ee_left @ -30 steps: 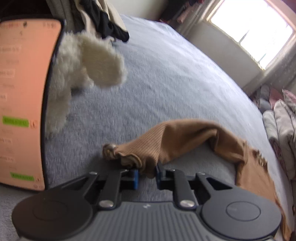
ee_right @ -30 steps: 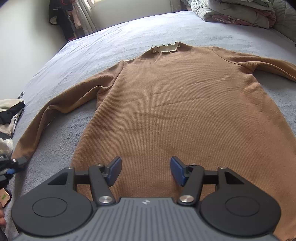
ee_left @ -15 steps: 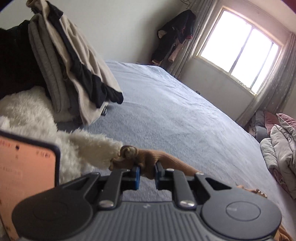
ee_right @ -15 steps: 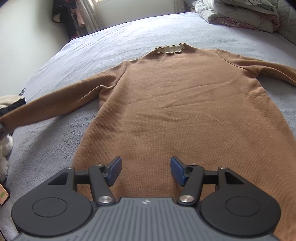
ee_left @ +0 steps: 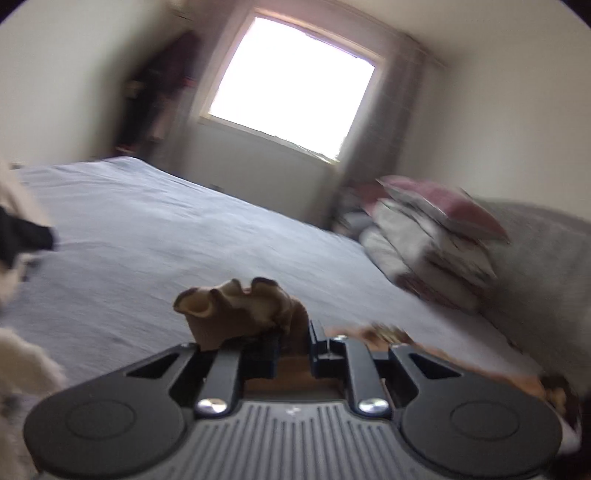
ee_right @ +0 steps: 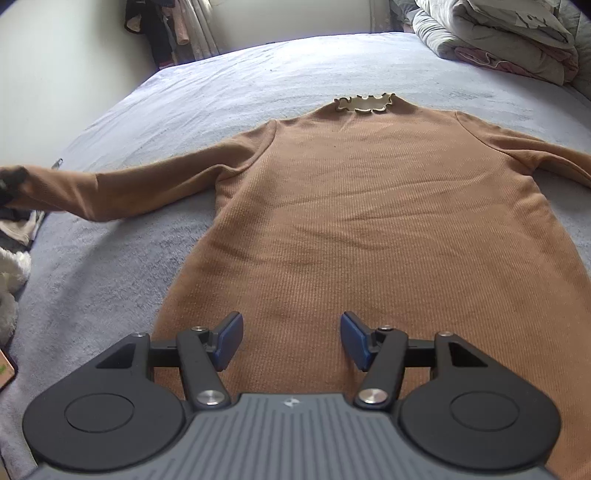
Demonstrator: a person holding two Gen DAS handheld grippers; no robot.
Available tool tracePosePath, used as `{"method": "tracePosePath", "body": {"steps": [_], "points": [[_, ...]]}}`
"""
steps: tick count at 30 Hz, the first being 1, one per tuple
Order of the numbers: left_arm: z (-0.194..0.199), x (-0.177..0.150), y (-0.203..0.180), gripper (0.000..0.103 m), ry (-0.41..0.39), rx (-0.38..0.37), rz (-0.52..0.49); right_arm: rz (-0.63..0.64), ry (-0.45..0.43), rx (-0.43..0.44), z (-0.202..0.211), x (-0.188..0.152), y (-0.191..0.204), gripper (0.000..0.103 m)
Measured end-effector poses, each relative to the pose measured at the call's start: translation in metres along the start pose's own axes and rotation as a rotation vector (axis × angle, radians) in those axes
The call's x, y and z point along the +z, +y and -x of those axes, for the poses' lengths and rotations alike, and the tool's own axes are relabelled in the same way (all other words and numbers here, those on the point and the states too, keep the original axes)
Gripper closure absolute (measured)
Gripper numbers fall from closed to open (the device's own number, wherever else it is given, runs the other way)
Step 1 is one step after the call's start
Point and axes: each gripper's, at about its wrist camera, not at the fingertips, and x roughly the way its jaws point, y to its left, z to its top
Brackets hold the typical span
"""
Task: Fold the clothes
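Right wrist view gives me the clearest read: the brown sweater (ee_right: 369, 229) lies face-up and spread flat on the grey-blue bedspread (ee_right: 258, 70), hem nearest me, frilled collar (ee_right: 364, 102) pointing away toward the folded bedding (ee_right: 498, 33). Its body is smooth, a fine rib knit with only faint creases, so I judge it ready for a first fold. The sleeve (ee_right: 129, 188) on the picture's left runs straight out and lifts off the bed at its far end, because my left gripper (ee_left: 293, 349) has the cuff (ee_left: 236, 314) pinched between nearly closed tongs; the cuff bunches up above the pads, frilled edge showing. I hold it there, I'd say, to carry the sleeve across the chest. The other sleeve (ee_right: 535, 155) lies flat, running out of frame. My right gripper (ee_right: 291, 339) hovers over the hem with its tongs spread wide, nothing between them (parked, probably, to pin the body if it drags). A fluffy white garment (ee_right: 11, 280) sits at the bed's left edge.
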Motion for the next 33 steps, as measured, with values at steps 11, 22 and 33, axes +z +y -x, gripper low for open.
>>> {"method": "tracePosePath", "body": {"steps": [11, 22, 33], "points": [[-0.032, -0.084, -0.098, 0.087, 0.397, -0.337, -0.468, 0.005, -0.157, 0.207, 0.036, 0.014, -0.004, 0.066], [-0.034, -0.094, -0.101, 0.086, 0.441, -0.329, -0.502, 0.086, -0.007, 0.512, 0.035, 0.005, 0.019, 0.073], [-0.033, -0.094, -0.099, 0.085, 0.441, -0.331, -0.484, 0.176, 0.021, 0.522, 0.034, -0.001, 0.033, 0.075]]}}
